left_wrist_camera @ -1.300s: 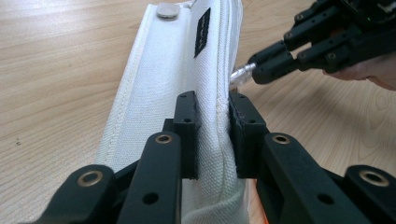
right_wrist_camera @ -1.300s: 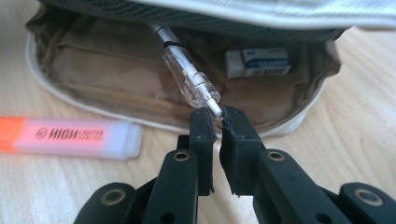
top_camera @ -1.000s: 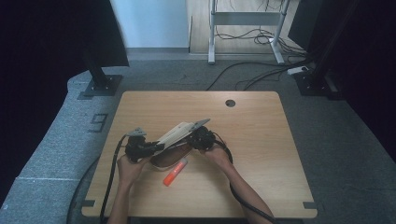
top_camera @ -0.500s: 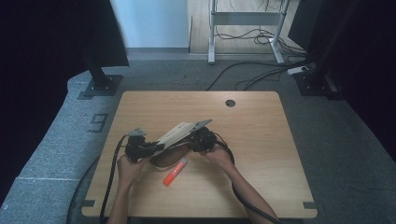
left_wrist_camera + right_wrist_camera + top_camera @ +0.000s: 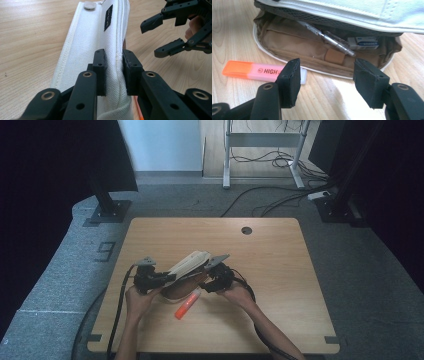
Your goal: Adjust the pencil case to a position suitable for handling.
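Jaws of my left hand-held gripper (image 5: pixel 113 72) were clamped on the white flap of the pencil case (image 5: pixel 189 270), as they had been a second earlier; nothing had shifted. My right hand-held gripper (image 5: pixel 329 82) hung apart before its mouth, the orange highlighter (image 5: pixel 262 71) lower left on the worktop (image 5: pixel 280 265), not yet packed, I judged.

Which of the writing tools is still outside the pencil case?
The orange highlighter: it lies on the table in front of the open pencil case, while the clear pen rests inside it.
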A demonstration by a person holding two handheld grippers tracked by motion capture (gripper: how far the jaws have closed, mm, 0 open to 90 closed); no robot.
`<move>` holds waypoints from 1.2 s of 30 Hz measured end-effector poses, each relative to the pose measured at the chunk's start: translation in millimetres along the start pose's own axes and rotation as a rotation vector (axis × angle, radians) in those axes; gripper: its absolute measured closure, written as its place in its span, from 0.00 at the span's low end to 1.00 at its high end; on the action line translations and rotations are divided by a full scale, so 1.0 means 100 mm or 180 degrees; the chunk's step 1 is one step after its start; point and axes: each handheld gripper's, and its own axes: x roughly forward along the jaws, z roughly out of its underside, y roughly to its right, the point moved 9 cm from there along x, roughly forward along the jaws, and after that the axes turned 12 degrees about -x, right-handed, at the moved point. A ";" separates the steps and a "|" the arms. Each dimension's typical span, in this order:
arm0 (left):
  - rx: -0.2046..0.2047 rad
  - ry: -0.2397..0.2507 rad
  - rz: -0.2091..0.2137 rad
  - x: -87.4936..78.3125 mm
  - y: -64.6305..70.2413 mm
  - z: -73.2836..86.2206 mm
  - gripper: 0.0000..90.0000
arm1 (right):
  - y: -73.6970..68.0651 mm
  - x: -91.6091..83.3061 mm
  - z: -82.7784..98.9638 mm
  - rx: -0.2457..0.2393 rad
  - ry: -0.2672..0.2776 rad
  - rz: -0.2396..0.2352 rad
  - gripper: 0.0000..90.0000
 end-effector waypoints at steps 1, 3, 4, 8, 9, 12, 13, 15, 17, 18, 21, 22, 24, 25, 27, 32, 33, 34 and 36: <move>0.0003 -0.0001 -0.0002 0.00 0.00 0.00 0.83 | -0.02 0.02 0.00 -0.0001 -0.0004 0.0000 0.43; 0.0009 -0.0005 -0.0004 0.00 0.00 0.00 0.83 | -0.05 0.06 0.00 -0.0012 -0.0026 -0.0010 0.43; 0.0013 -0.0006 -0.0007 0.00 0.00 0.00 0.83 | -0.06 0.08 0.00 -0.0015 -0.0032 -0.0014 0.43; 0.0023 -0.0009 -0.0008 0.00 0.01 0.01 0.83 | -0.11 0.23 0.00 -0.0055 -0.0111 -0.0022 0.41; 0.0024 -0.0009 -0.0009 0.00 0.01 0.01 0.83 | -0.12 0.27 0.00 -0.0062 -0.0116 -0.0028 0.40; 0.0032 -0.0011 -0.0009 0.00 0.01 0.01 0.83 | -0.13 0.36 -0.01 -0.0045 -0.0141 -0.0021 0.40; 0.0033 -0.0012 -0.0010 0.00 0.01 0.01 0.83 | -0.13 0.38 -0.01 -0.0034 -0.0139 -0.0010 0.40; 0.0035 -0.0014 -0.0009 0.00 0.01 0.01 0.83 | -0.12 0.42 -0.02 -0.0017 -0.0150 0.0000 0.40; 0.0039 -0.0016 -0.0010 0.00 0.01 0.01 0.83 | -0.11 0.46 -0.02 -0.0011 -0.0165 0.0019 0.40; 0.0038 -0.0016 -0.0008 0.00 0.01 0.01 0.83 | -0.11 0.47 -0.03 -0.0027 -0.0176 0.0024 0.39; 0.0042 -0.0021 -0.0002 0.00 0.01 0.01 0.83 | -0.13 0.49 -0.02 -0.0062 -0.0189 0.0026 0.38; 0.0043 -0.0022 0.0003 0.00 0.01 0.01 0.83 | -0.14 0.48 -0.02 -0.0080 -0.0191 0.0022 0.38; 0.0045 -0.0027 0.0020 0.00 0.02 0.01 0.83 | -0.15 0.46 0.00 -0.0081 -0.0191 0.0011 0.38; 0.0049 -0.0029 0.0018 0.01 0.02 0.01 0.83 | -0.16 0.44 0.01 -0.0082 -0.0187 0.0003 0.38; 0.0050 -0.0028 0.0014 0.01 0.02 0.01 0.83 | -0.17 0.40 0.04 -0.0082 -0.0207 -0.0019 0.38; 0.0050 -0.0025 0.0013 0.01 0.02 0.01 0.83 | -0.22 0.32 0.13 -0.0095 -0.0225 -0.0052 0.38; 0.0051 -0.0027 0.0014 0.01 0.02 0.01 0.83 | -0.23 0.30 0.15 -0.0087 -0.0227 -0.0059 0.38; 0.0050 -0.0026 0.0015 0.01 0.02 0.01 0.83 | -0.24 0.28 0.17 -0.0086 -0.0220 -0.0066 0.38; 0.0049 -0.0026 0.0017 0.01 0.02 0.01 0.83 | -0.26 0.23 0.22 -0.0078 -0.0220 -0.0097 0.38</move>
